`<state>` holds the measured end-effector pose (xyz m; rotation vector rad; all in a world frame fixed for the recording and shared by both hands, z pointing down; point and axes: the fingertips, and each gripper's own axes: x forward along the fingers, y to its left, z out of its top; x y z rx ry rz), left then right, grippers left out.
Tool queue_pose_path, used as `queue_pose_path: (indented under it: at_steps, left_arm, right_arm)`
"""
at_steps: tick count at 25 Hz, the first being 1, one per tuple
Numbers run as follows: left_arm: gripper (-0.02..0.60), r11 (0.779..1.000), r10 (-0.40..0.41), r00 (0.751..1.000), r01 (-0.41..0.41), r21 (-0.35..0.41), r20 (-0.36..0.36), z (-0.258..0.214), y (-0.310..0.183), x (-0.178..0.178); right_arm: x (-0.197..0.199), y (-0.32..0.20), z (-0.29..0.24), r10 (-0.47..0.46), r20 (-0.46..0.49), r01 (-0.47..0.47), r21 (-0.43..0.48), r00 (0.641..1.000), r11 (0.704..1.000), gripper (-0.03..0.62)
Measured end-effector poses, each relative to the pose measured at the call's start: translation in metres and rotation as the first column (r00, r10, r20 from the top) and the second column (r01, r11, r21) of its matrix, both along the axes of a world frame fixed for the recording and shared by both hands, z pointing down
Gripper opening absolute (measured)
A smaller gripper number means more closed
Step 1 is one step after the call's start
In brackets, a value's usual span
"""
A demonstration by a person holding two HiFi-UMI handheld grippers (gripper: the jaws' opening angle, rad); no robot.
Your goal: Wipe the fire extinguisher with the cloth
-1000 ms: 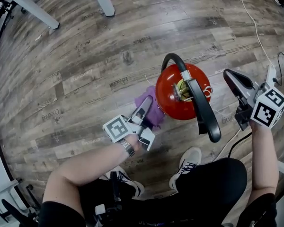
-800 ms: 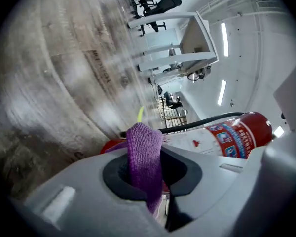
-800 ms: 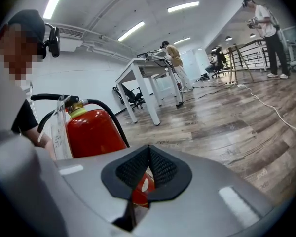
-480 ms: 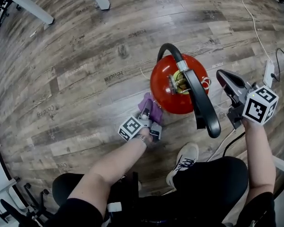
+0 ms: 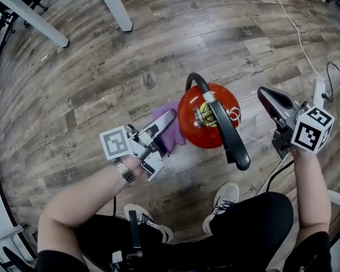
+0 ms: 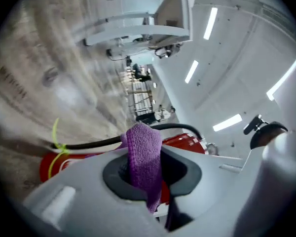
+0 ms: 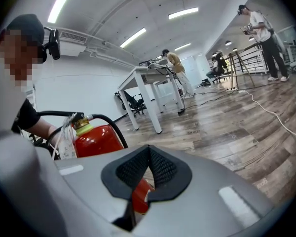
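Left tongs (image 5: 169, 118) clamp the soft, limp purple cloth (image 5: 171, 139) at the side of the floor-standing fire extinguisher (image 5: 191, 123), likely heavy and slick; right tongs (image 5: 265, 95) closed, empty.

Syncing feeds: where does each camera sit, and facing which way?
Head view: on the head, steeply down at the extinguisher; arms, legs, left gripper, right gripper show.
Left gripper view: on the left gripper, toward the extinguisher; fingers clamp the cloth.
Right gripper view: on the right gripper, toward the extinguisher; fingers shut.
All share the extinguisher.
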<state>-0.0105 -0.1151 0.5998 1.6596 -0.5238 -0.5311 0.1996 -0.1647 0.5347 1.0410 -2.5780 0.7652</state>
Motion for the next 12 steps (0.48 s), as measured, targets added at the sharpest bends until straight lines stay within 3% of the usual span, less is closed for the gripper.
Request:
queue_pose_path:
  at_steps: [3,5,7,10,12]
  left_arm:
    - [0.052,0.98,0.044,0.999,-0.045,0.194,0.012,-0.082,-0.023,0.004]
    - [0.052,0.948,0.111,0.994,-0.111,0.3,0.02,-0.131,-0.026,0.011]
    - [0.054,0.88,0.218,0.971,-0.239,0.41,0.097,-0.171,-0.021,0.024]
    - [0.054,0.747,0.323,0.911,-0.411,0.522,0.256,-0.212,-0.013,0.044]
    - [0.054,0.696,0.349,0.893,-0.451,0.559,0.285,-0.236,-0.011,0.054]
  right_arm:
    - [0.0,-0.007,-0.02,0.008,0.005,-0.008,0.034,1.0,0.999,0.003]
    - [-0.001,-0.008,-0.031,0.004,0.004,-0.004,0.043,1.0,0.999,0.003]
    - [-0.002,-0.008,-0.044,-0.013,0.001,0.013,0.052,1.0,0.999,0.003]
    - [-0.011,-0.006,-0.073,-0.059,0.02,0.057,0.086,0.998,0.995,0.005]
    - [-0.023,0.0,-0.096,-0.113,0.026,0.108,0.126,0.993,0.986,0.005]
